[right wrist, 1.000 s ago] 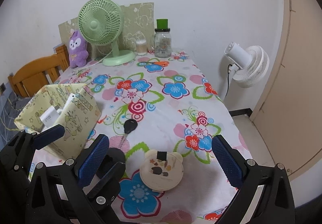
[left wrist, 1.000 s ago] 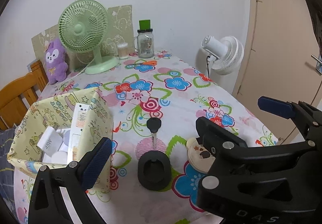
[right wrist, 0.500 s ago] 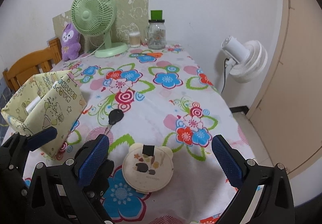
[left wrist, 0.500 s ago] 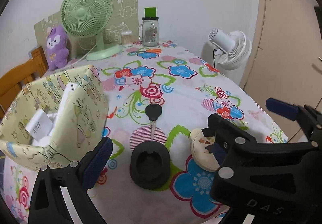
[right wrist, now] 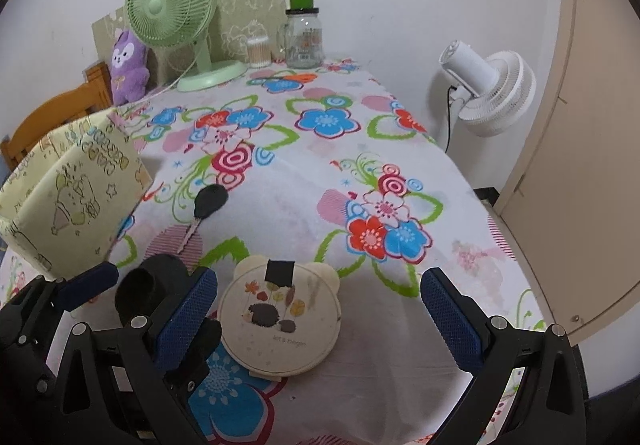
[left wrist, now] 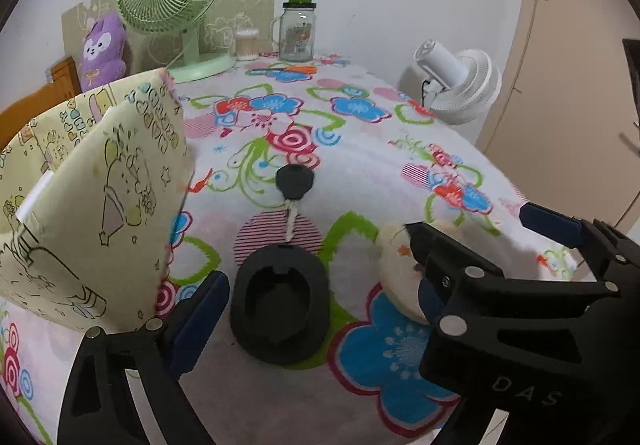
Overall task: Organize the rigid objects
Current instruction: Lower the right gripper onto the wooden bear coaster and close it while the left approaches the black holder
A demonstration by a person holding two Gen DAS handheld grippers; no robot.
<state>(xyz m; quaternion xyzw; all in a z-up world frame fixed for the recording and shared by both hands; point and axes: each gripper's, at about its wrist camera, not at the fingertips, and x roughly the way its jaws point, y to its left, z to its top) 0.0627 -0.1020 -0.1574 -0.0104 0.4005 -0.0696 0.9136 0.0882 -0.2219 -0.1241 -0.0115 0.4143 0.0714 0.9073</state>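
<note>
A black oval foam piece (left wrist: 281, 312) lies on the flowered tablecloth, with a black-headed key (left wrist: 293, 189) just beyond it. A cream bear-shaped round case (right wrist: 280, 319) lies to the right. A yellow patterned box (left wrist: 92, 205) stands at the left. My left gripper (left wrist: 316, 321) is open and low over the table, with the foam piece between its fingers. My right gripper (right wrist: 320, 309) is open and straddles the bear case; its body hides part of the case in the left wrist view.
A green desk fan (right wrist: 176, 13), a purple plush (right wrist: 128, 65), a glass jar with a green cap (right wrist: 303, 33) and a cotton swab pot (right wrist: 258, 52) stand at the far edge. A white floor fan (right wrist: 492, 93) and a door are at the right. A wooden chair (right wrist: 52, 113) is at the left.
Both grippers have moved down and forward toward the table. The foam piece and the bear case now sit larger and lower between the fingers. Nothing has been taken hold of.
</note>
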